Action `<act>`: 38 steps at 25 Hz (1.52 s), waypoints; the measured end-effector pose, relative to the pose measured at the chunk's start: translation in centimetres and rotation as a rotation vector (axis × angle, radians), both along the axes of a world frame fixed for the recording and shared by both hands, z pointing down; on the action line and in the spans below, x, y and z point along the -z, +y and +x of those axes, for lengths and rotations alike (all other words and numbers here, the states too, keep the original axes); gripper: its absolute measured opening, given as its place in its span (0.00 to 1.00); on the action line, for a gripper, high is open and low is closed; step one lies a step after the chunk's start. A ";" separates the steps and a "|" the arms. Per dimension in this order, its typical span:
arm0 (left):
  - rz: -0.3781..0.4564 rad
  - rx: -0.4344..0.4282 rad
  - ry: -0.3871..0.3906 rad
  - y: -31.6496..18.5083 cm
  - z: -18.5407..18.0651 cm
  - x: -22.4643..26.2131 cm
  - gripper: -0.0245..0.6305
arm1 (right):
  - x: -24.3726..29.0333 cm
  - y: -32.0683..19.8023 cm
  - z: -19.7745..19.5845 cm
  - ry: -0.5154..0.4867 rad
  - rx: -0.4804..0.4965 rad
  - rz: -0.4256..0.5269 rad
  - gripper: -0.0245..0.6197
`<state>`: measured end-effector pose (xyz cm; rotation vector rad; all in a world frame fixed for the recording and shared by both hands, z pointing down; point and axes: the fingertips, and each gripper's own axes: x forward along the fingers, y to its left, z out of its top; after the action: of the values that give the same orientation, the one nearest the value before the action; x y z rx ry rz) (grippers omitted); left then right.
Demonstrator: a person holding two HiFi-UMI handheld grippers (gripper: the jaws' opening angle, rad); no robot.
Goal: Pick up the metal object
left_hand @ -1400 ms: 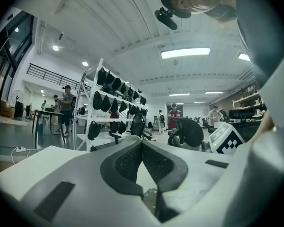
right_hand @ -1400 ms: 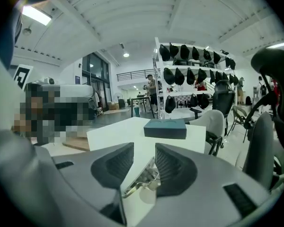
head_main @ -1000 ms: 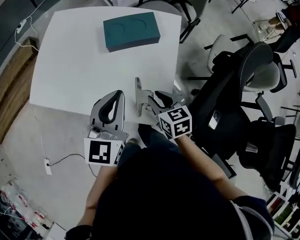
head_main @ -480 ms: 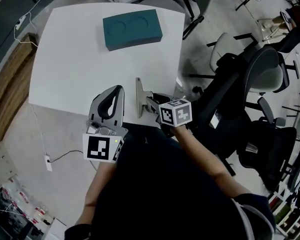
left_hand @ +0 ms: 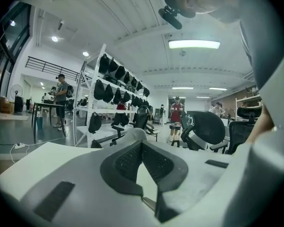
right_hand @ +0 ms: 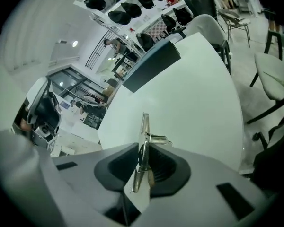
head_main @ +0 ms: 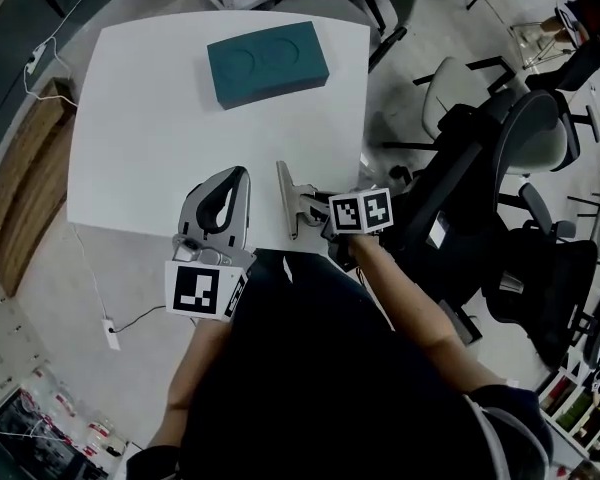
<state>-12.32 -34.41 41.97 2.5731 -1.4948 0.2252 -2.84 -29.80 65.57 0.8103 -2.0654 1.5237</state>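
The metal object [head_main: 288,200], a flat silver bar with a small bracket on it, stands on edge near the white table's [head_main: 150,118] front right corner. My right gripper [head_main: 311,209] reaches it from the right, and its jaws are closing with the bar between them. In the right gripper view the bar [right_hand: 144,131] runs upright between the dark pads [right_hand: 117,170], which touch it on both sides at my right gripper [right_hand: 143,151]. My left gripper [head_main: 234,177] rests at the table's front edge, shut and empty, its tips [left_hand: 141,143] meeting.
A teal foam block [head_main: 267,63] with two round hollows lies at the table's far side. Several black office chairs [head_main: 500,138] crowd the floor to the right. The table's front edge runs just under both grippers.
My right gripper has moved in leftward onto the metal bar and its jaws have narrowed around it. The left gripper has barely moved.
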 end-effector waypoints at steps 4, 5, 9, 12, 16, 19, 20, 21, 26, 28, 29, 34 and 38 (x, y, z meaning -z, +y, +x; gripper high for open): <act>-0.004 -0.021 0.002 -0.2 -0.4 0.1 0.07 | 0.7 -0.2 -0.4 -0.037 -0.048 -0.014 0.11; -0.003 -0.028 0.004 -0.3 -0.4 0.2 0.07 | 0.8 -0.2 -0.4 -0.039 -0.056 -0.010 0.10; 0.005 -0.059 0.012 -0.7 -0.2 0.6 0.07 | 2.2 -1.1 -0.1 -0.060 -0.121 0.031 0.10; 0.017 -0.077 0.018 -1.2 0.1 1.0 0.07 | 4.7 -2.4 0.4 -0.055 -0.161 0.122 0.10; 0.039 -0.101 0.023 -1.8 0.5 1.7 0.07 | 8.9 -4.5 1.5 0.008 -0.188 0.289 0.10; 0.056 -0.111 0.025 -2.3 0.8 2.3 0.07 | 13.0 -6.0 2.1 0.053 -0.206 0.434 0.10; 0.064 -0.112 0.027 -2.4 0.8 2.6 0.07 | 14.4 -6.5 2.3 0.065 -0.214 0.482 0.10; 0.074 -0.112 0.028 -2.5 0.9 3.0 0.07 | 15.8 -6.8 2.5 0.075 -0.224 0.529 0.10; 0.123 -0.099 0.035 -2.7 1.0 5.4 0.07 | 23.1 -7.7 3.6 0.116 -0.289 0.761 0.10; 0.143 -0.087 0.031 -2.8 1.0 6.7 0.07 | 26.1 -7.9 3.9 0.141 -0.310 0.869 0.09; 0.155 -0.082 0.027 -2.9 0.9 7.4 0.07 | 27.7 -8.0 4.0 0.154 -0.320 0.925 0.09; 0.221 -0.064 0.016 -3.0 0.7 10.9 0.07 | 34.8 -7.6 4.1 0.230 -0.350 1.203 0.09; 0.271 -0.051 0.018 -2.7 0.7 13.7 0.07 | 39.2 -6.3 4.3 0.269 -0.368 1.371 0.09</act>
<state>-11.58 -37.06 28.25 2.8150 -1.5500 0.0047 1.43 -36.12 26.36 1.7604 -2.6393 -0.1716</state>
